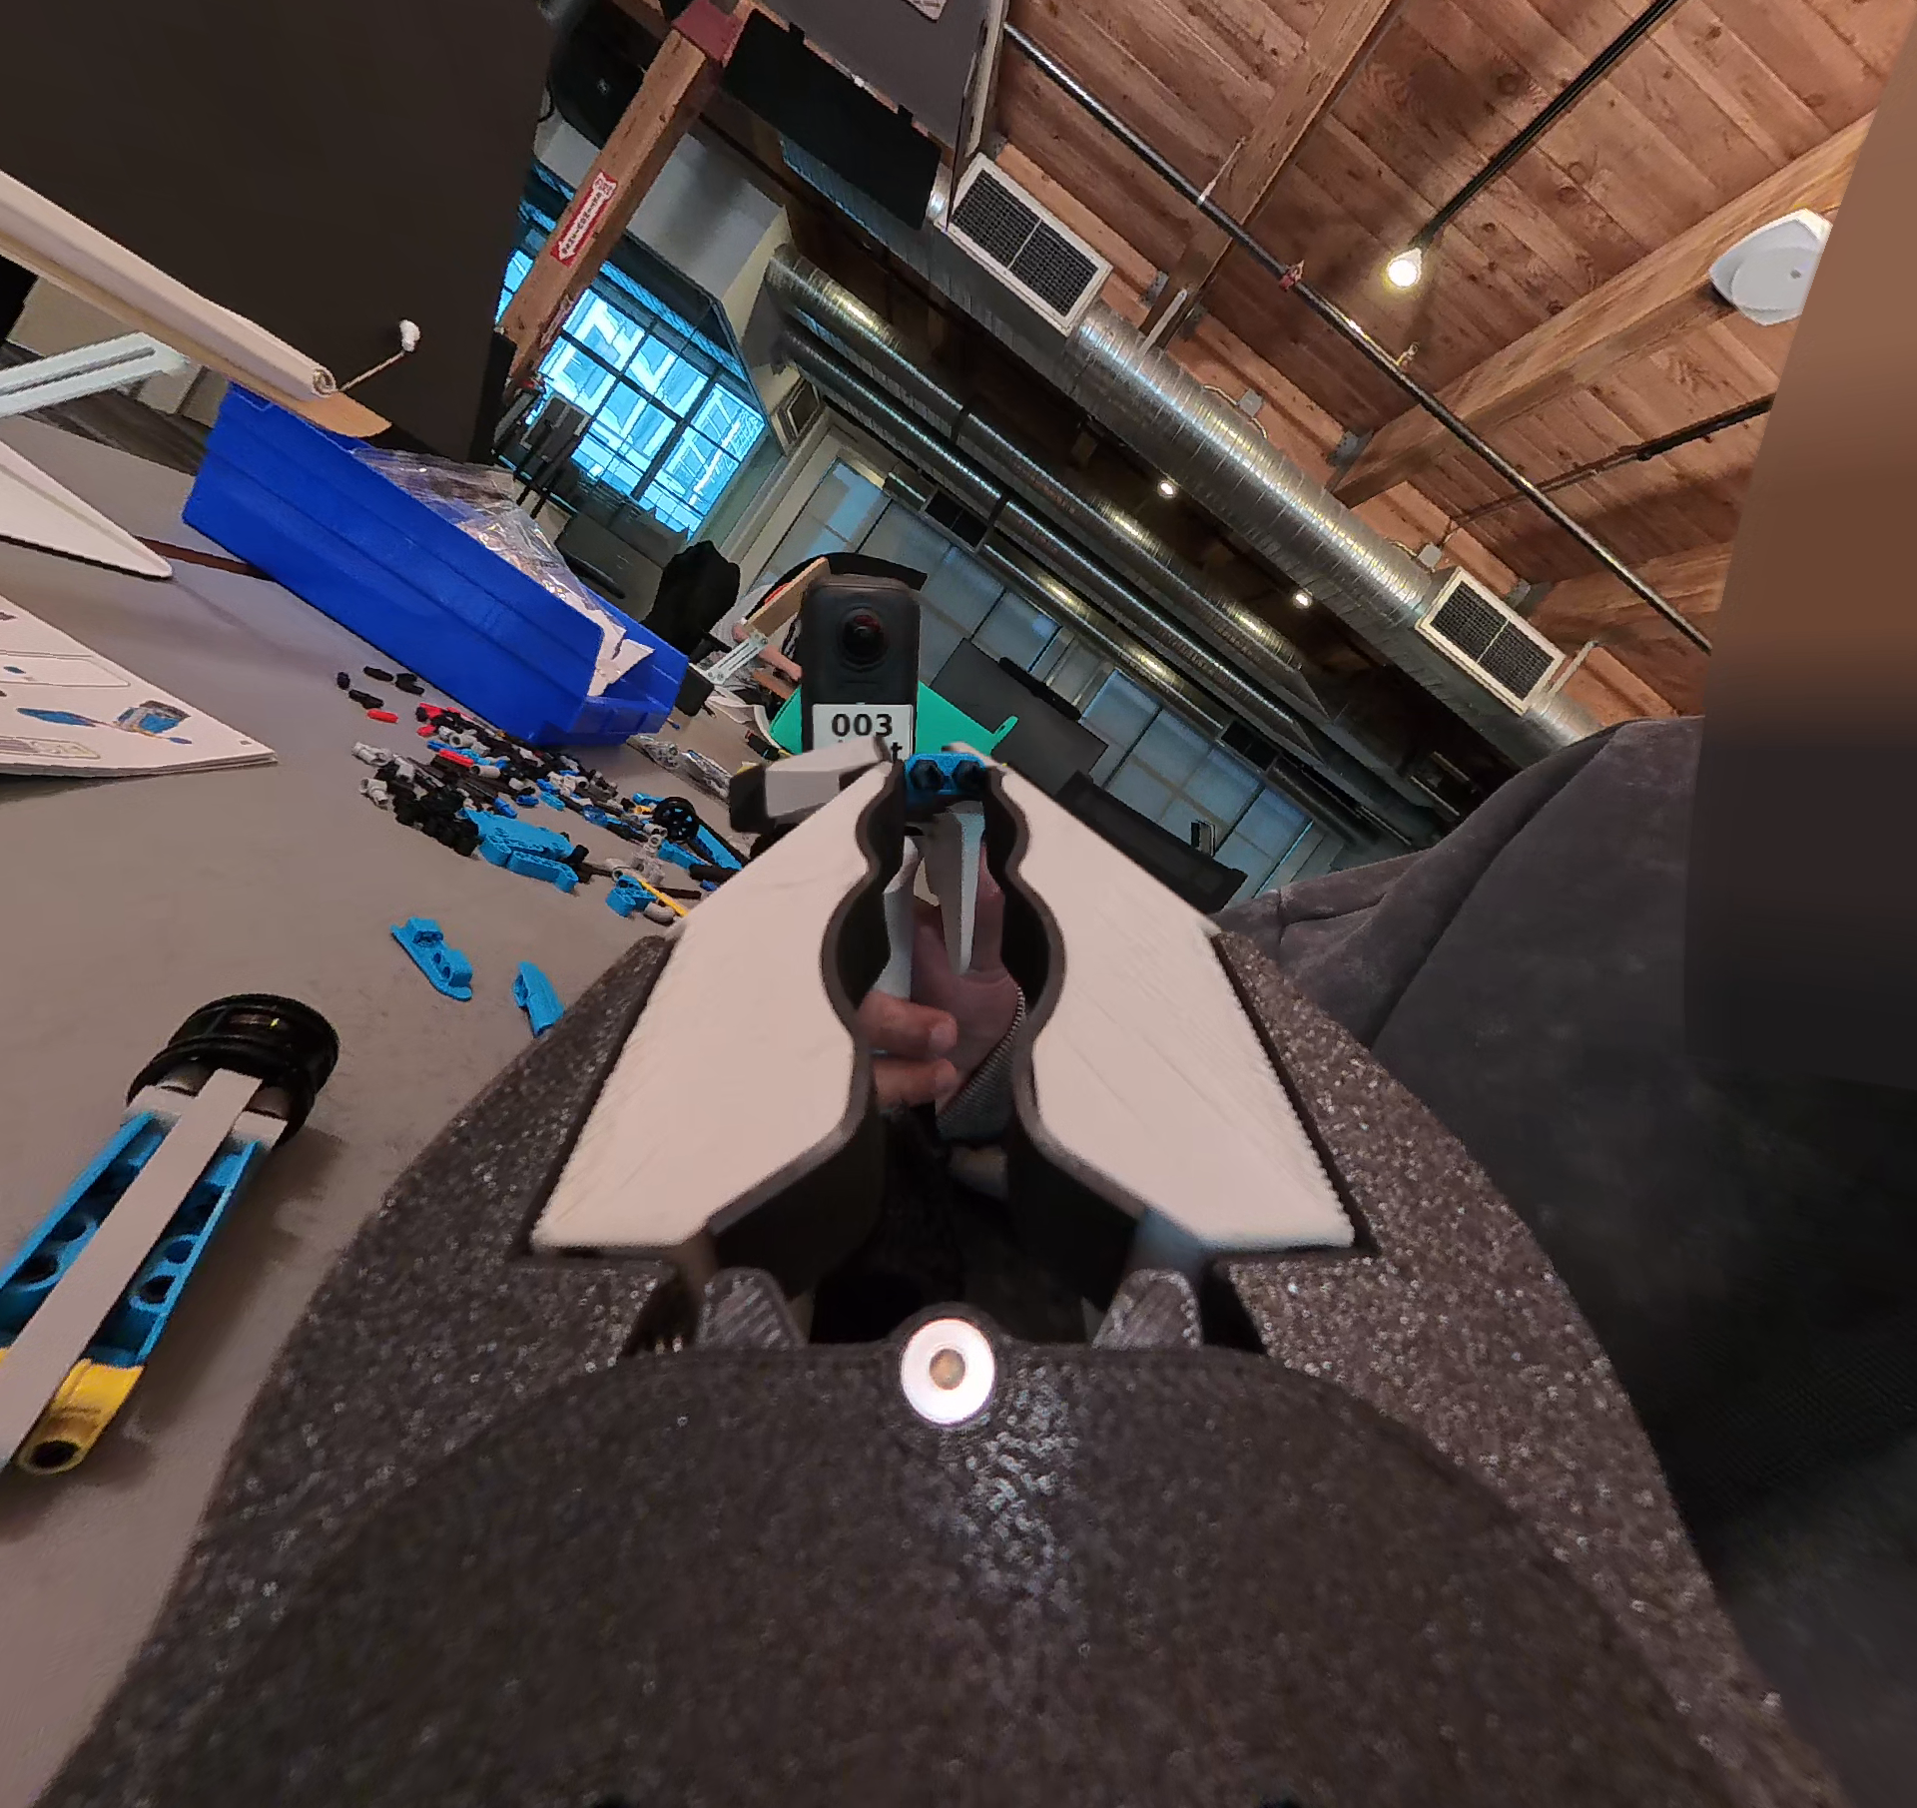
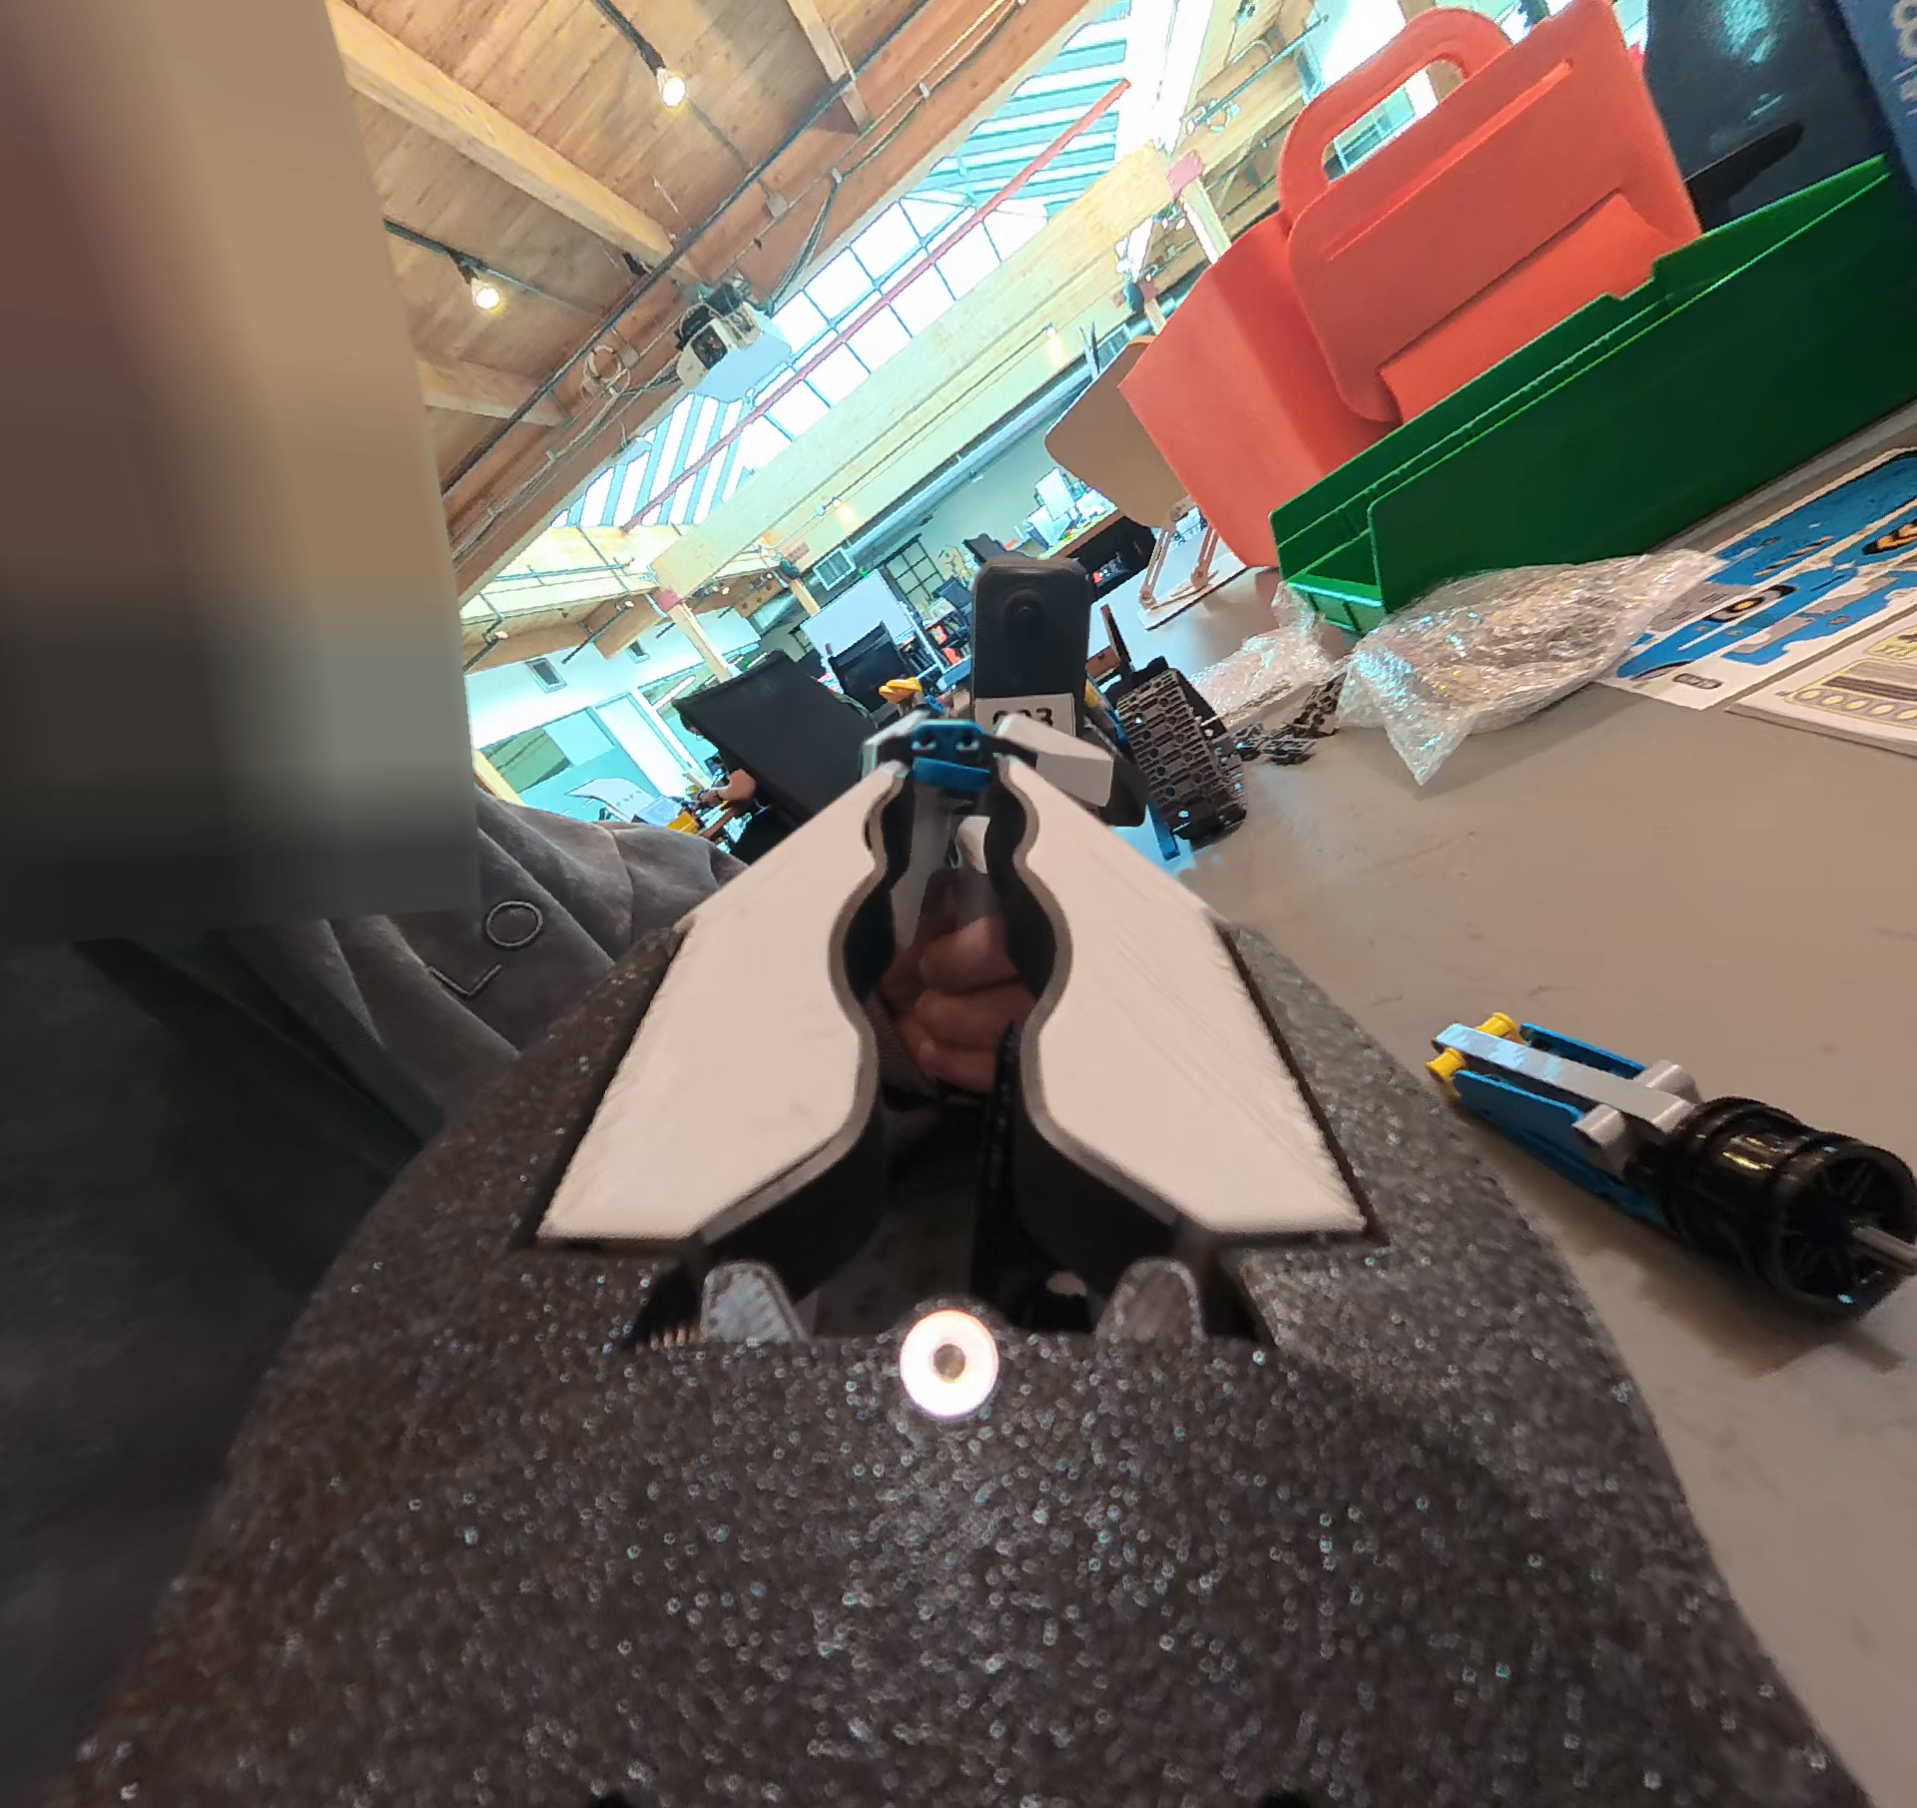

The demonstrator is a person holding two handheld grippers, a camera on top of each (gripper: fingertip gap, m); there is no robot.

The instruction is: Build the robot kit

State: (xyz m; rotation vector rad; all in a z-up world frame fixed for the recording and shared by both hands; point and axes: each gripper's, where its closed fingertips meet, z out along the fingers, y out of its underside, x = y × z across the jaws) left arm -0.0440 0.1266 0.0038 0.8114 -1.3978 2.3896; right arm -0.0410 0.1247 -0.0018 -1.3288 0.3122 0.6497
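The left gripper [image 1: 939, 773] is up in the air, tipped over the grey table [image 1: 207, 908]. Its two white fingers [image 1: 768, 1011] come close at the tips and pinch a small blue brick [image 1: 942, 775]. The right gripper [image 2: 946, 760] points back at it and nips the same blue brick [image 2: 946, 760] from the other side. So both grippers hold one brick between them, above the table.

Behind the brick in each view stands the other gripper's black camera [image 1: 859, 654], with a white sticker under its lens. A hand [image 1: 913, 1043] shows through the gap between the left fingers, wrapped round the far handle. A dark grey sleeve [image 1: 1556, 980] fills the right side of the left view.

On the table in the left view lies a pile of little bricks [image 1: 519, 814], blue, black, grey and red. Behind the pile sits a blue bin [image 1: 415, 565] with a clear bag in it. A paper booklet [image 1: 104, 711] lies near the left edge. Close by lies a built part [image 1: 135, 1229]: blue and grey beams, yellow ends and a black wheel.

In the right view the same built part [image 2: 1681, 1146] lies on the table to the right. Farther back are clear bags [image 2: 1504, 638], a green bin [image 2: 1608, 472], an orange case [image 2: 1400, 285] and a black track piece [image 2: 1183, 752].
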